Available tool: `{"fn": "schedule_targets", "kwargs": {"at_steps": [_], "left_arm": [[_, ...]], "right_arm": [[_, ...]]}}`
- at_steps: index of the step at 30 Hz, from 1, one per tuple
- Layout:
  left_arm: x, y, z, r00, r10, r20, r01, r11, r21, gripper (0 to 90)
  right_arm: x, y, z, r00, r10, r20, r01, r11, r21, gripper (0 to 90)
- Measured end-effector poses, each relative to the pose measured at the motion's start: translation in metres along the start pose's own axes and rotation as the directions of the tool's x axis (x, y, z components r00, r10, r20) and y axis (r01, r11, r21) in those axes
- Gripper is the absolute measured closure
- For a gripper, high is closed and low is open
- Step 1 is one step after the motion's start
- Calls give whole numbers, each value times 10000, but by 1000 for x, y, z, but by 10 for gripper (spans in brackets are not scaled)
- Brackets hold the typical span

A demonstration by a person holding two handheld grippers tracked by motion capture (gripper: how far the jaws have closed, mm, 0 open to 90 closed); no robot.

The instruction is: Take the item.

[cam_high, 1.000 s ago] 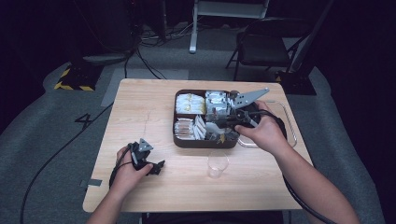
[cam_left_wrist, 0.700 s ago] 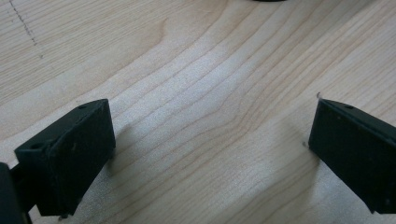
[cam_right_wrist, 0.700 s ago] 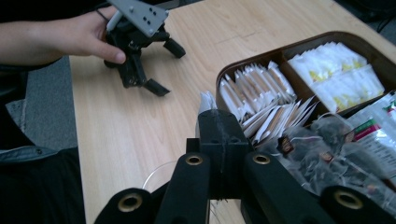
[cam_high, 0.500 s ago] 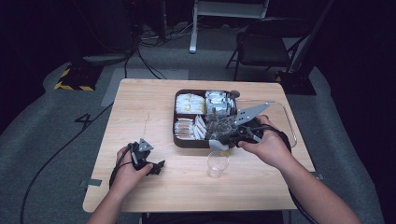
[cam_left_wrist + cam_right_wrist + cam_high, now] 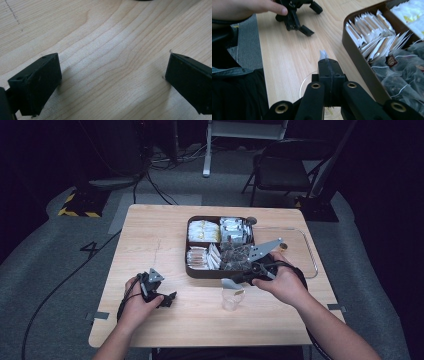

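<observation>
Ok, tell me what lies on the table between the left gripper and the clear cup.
Bare wood. In the high view, nothing sits between the left gripper and the clear cup; the right gripper view shows the same empty stretch of table.

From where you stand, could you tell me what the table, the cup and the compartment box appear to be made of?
The table looks like light wood or wood laminate with a matte finish: grain lines show in the left gripper view. The cup seems to be clear plastic or glass, since the tabletop shows through. The box is dark brown, smooth and thin-walled, probably plastic.
</observation>
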State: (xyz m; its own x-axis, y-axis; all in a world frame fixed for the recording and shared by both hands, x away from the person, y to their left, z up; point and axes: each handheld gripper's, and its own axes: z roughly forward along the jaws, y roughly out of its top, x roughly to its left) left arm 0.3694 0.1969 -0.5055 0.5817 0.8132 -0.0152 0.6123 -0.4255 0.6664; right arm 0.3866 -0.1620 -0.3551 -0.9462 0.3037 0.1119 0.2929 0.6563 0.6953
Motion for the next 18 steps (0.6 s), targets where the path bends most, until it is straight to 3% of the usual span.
{"fn": "schedule_targets", "kwargs": {"at_steps": [10, 18], "left_arm": [[0, 0, 0, 10000, 17, 0, -17, 10000, 11, 7], [0, 0, 0, 10000, 20, -1, -20, 10000, 15, 7]], "right_arm": [[-1, -10, 13, 9999, 55, 125, -64, 9972, 751, 900], [-2, -16, 29, 9999, 95, 88, -107, 9891, 1468, 900]]}}
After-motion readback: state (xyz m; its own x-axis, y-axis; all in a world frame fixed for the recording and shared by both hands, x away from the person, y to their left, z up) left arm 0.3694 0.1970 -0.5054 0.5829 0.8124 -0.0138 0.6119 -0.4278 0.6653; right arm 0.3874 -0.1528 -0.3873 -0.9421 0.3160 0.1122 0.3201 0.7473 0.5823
